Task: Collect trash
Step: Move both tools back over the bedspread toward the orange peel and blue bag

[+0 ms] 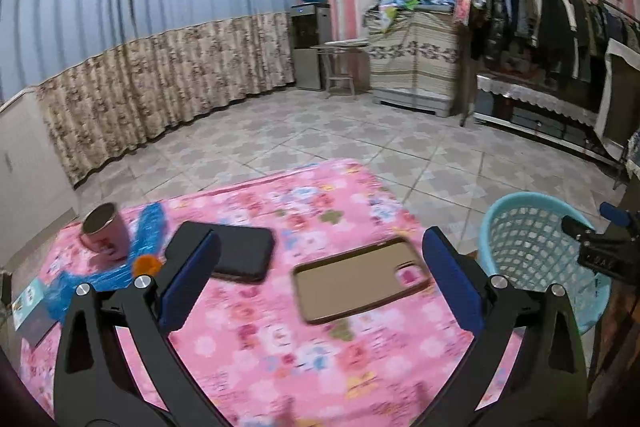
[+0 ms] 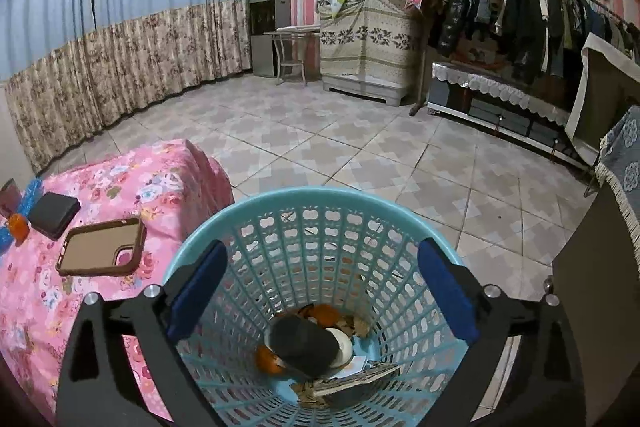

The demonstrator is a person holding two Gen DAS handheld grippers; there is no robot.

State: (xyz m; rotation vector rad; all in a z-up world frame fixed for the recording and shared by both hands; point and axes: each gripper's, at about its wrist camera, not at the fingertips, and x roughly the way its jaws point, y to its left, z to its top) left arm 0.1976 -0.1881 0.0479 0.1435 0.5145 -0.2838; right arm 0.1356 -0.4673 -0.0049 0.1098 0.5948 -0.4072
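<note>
A light blue plastic basket (image 2: 240, 215) stands on the floor beside the table; it also shows in the left wrist view (image 1: 516, 203). In it lie orange peel (image 2: 268, 361), a dark round lid (image 2: 300, 343), a white disc and paper scraps. My right gripper (image 2: 322, 291) is open and empty right above the basket's mouth. My left gripper (image 1: 320, 279) is open and empty above the pink flowered table (image 1: 260, 347). On the table lie a blue crinkled wrapper (image 1: 150, 223) and a small orange piece (image 1: 146, 264) at the left.
A brown phone case (image 1: 360, 279), a black wallet (image 1: 240, 253), a pink cup (image 1: 105, 231) and a small card (image 1: 28, 303) are on the table. The right gripper shows at the edge of the left wrist view (image 1: 600, 239). A cloth-covered cabinet (image 2: 588, 291) stands right of the basket.
</note>
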